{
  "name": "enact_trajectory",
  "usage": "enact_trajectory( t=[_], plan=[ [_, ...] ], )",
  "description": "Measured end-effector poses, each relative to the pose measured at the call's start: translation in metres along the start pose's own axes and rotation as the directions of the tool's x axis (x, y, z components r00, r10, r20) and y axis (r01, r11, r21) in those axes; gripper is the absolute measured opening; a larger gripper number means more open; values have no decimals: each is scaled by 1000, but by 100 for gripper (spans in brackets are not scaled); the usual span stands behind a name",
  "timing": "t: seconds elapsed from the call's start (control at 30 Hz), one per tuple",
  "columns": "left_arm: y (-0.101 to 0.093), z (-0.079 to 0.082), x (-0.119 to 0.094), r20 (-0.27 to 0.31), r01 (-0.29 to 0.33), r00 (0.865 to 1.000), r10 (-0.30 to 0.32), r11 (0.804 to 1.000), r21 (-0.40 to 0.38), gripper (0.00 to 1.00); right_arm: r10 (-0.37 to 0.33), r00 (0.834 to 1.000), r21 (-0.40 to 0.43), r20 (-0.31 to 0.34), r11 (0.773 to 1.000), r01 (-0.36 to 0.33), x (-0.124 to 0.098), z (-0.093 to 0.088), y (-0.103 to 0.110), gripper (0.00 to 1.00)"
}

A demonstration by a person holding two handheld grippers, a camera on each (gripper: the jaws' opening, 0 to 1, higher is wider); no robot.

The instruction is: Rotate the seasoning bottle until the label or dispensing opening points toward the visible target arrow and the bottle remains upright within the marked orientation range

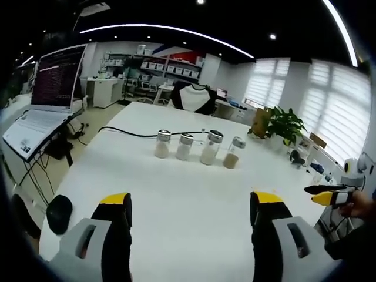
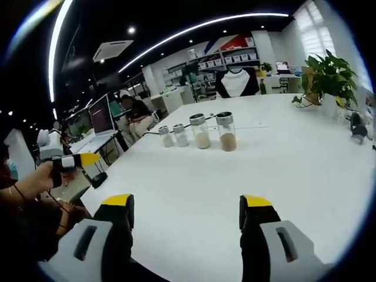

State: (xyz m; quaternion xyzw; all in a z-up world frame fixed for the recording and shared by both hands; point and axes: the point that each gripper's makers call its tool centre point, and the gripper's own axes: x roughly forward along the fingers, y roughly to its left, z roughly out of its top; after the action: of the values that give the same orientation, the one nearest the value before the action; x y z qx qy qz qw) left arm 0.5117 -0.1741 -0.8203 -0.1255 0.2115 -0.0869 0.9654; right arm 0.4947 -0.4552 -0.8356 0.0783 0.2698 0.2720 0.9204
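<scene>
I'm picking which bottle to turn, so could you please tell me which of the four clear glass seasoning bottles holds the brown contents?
The steel-capped glass bottle at the row's right end; the other three hold whitish contents.

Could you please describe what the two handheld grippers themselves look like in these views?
Both match: the left gripper and right gripper each have two black jaws with yellow tips on light grey slotted bodies. In the right gripper view, a dark sleeve shows beside the hand that grips the other one.

On the plain white rectangular table point(image 1: 176, 200), four clear glass seasoning bottles with silver caps point(image 1: 199, 147) hold white, white, cream and tan-brown powder. A thin black cable point(image 1: 126, 133) runs behind them. Both grey two-jaw grippers point(image 1: 191, 207) point(image 2: 185, 211) have black jaws tipped yellow.
</scene>
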Motion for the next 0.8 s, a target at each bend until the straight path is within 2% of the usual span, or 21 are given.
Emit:
enact_trajectory(
  t=[0.03, 0.17, 0.4, 0.53, 0.6, 0.8],
  plan=[
    [3, 6, 1, 29, -13, 1000, 13, 1000, -15, 87, 1, 1000, -1, -1, 1000, -1, 1, 0, -1, 73],
    [7, 12, 9, 30, -21, 999, 21, 1000, -21, 85, -2, 1000, 6, -6, 1000, 2, 2, -1, -4, 72],
    [8, 12, 27, 1, -11, 1000, 11, 1000, -20, 85, -18, 1000, 20, -21, 1000, 18, 8, 0, -14, 72],
    [8, 13, 38, 3, -3, 1000, 3, 1000, -29, 86, -27, 999, 26, -25, 999, 28, 12, 3, -18, 72],
    [8, 18, 42, 17, -6, 1000, 7, 1000, -25, 87, -29, 999, 19, -22, 999, 29, 15, 6, -19, 71],
    [12, 19, 61, -10, 6, 1000, -6, 1000, -11, 86, -23, 999, 19, -26, 1000, 23, 28, 9, -16, 71]
  ],
)
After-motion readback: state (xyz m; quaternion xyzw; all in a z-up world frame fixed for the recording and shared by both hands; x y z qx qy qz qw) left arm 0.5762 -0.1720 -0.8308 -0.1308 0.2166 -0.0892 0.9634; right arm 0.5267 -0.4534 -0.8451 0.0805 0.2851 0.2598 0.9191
